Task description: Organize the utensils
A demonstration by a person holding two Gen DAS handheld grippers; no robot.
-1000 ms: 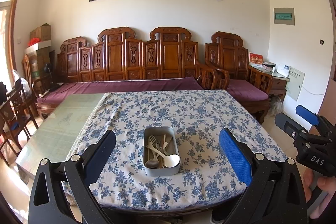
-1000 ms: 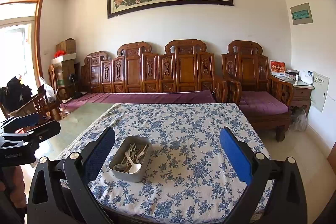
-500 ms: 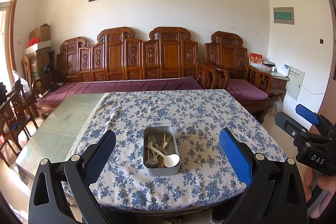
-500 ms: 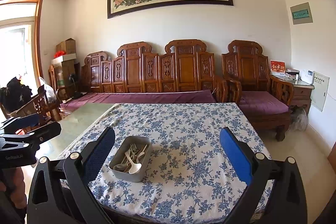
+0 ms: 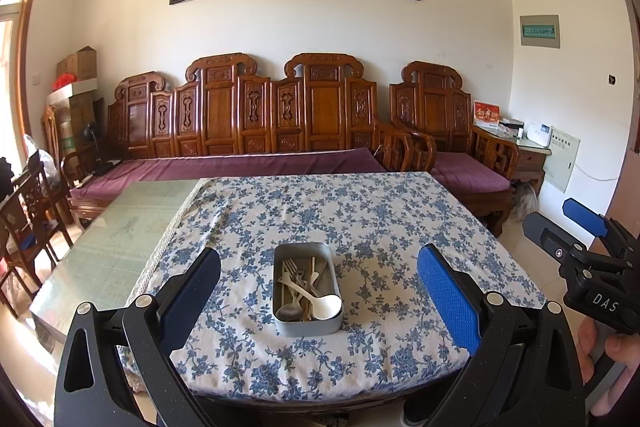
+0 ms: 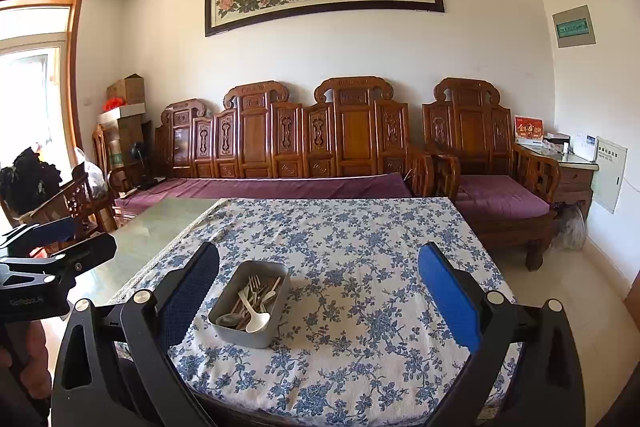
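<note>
utensils (image 5: 304,289) overlap in the metal tin (image 5: 308,325), lower ones hidden.

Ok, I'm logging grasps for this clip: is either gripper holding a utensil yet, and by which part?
Nothing is held. Left gripper and right gripper are both open and empty; the utensils lie in the metal tin.

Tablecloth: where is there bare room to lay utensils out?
The tablecloth is bare right of the metal tin, behind it toward the sofa, and left to the cloth edge. Only the tin is crowded: white spoon, forks, metal spoon.
</note>
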